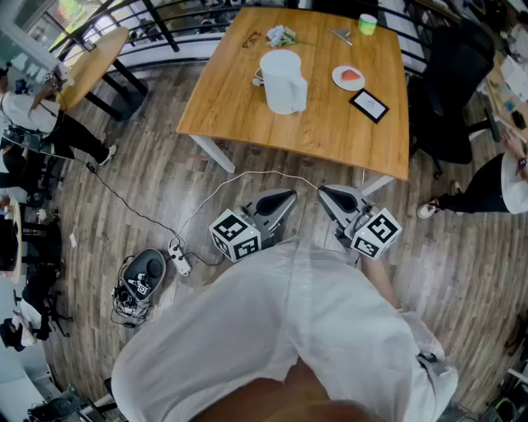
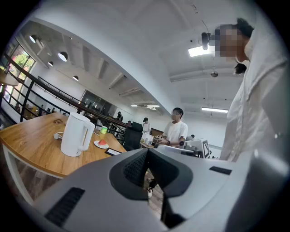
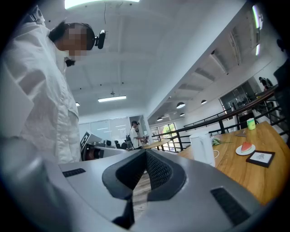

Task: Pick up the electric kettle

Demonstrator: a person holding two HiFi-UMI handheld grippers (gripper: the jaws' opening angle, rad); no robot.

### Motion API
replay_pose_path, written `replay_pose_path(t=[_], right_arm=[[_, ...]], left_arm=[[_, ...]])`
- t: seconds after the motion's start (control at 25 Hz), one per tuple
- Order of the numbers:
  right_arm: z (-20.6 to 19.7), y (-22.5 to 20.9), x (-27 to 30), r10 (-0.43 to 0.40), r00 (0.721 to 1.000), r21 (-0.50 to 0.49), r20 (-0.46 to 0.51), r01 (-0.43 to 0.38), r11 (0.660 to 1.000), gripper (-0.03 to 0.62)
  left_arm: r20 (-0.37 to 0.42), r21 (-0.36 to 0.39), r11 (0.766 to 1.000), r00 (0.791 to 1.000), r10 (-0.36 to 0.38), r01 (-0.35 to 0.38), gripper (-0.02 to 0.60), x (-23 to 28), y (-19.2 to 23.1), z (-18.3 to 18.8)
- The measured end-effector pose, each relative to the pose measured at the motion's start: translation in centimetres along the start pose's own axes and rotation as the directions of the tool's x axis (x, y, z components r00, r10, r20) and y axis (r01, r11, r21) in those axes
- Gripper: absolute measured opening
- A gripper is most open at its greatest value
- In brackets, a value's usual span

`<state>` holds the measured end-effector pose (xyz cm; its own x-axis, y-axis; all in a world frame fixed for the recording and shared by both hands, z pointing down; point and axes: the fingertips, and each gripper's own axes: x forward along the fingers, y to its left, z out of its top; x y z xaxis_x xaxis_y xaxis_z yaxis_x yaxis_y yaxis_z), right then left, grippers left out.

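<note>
The white electric kettle (image 1: pixel 283 81) stands upright on the wooden table (image 1: pixel 330 132), handle to the right. The left gripper view has the kettle (image 2: pixel 77 134) far off at the left; the right gripper view shows the kettle (image 3: pixel 202 148) at the right. My left gripper (image 1: pixel 286 198) and right gripper (image 1: pixel 324 193) are held level close to my body, over the floor short of the table's near edge. Both are shut and empty, as the left gripper (image 2: pixel 147 156) and right gripper (image 3: pixel 146 154) show in their own views. The kettle is well beyond both.
On the table lie a plate with a watermelon slice (image 1: pixel 348 77), a black-framed card (image 1: pixel 369 105), a green cup (image 1: pixel 367 24) and flowers (image 1: pixel 282 35). A power strip (image 1: pixel 178 256) with a cable lies on the floor. A black chair (image 1: pixel 450 99) stands right; people stand around.
</note>
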<state>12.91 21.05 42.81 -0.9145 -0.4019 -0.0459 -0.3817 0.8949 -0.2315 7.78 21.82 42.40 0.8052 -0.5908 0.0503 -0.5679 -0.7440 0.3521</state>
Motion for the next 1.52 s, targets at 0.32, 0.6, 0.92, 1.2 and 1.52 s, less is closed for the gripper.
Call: replay_pose_path(t=[0.32, 0.6, 0.92, 1.2, 1.52], right_arm=[[-0.1, 0.1, 0.5, 0.006, 1.0, 0.001, -0.002, -0.006, 1.0, 0.014], [0.0, 0.6, 0.7, 0.052, 0.999, 0.026, 0.012, -0.053, 0.998, 0.014], [0.5, 1.3, 0.6, 0.118, 0.991, 0.062, 0.061, -0.121, 0.991, 0.017], [0.3, 0.2, 0.8, 0.098, 0.993, 0.086, 0.073, -0.104, 0.991, 0.017], [0.2, -2.0, 2.4, 0.075, 0.996, 0.093, 0.055, -0.08, 0.992, 0.017]], left_arm=[[0.004, -0.002, 1.0, 1.0, 0.007, -0.007, 0.005, -0.4, 0.3, 0.0], [-0.001, 0.0, 1.0, 1.0, 0.014, -0.014, 0.005, -0.4, 0.4, 0.2], [-0.014, 0.005, 1.0, 1.0, 0.017, -0.017, 0.005, 0.1, 0.4, 0.1], [-0.019, -0.005, 0.999, 0.999, 0.035, -0.035, 0.005, 0.0, 1.3, -0.1], [-0.011, -0.017, 1.0, 1.0, 0.021, -0.022, 0.005, 1.2, 3.6, 0.5]])
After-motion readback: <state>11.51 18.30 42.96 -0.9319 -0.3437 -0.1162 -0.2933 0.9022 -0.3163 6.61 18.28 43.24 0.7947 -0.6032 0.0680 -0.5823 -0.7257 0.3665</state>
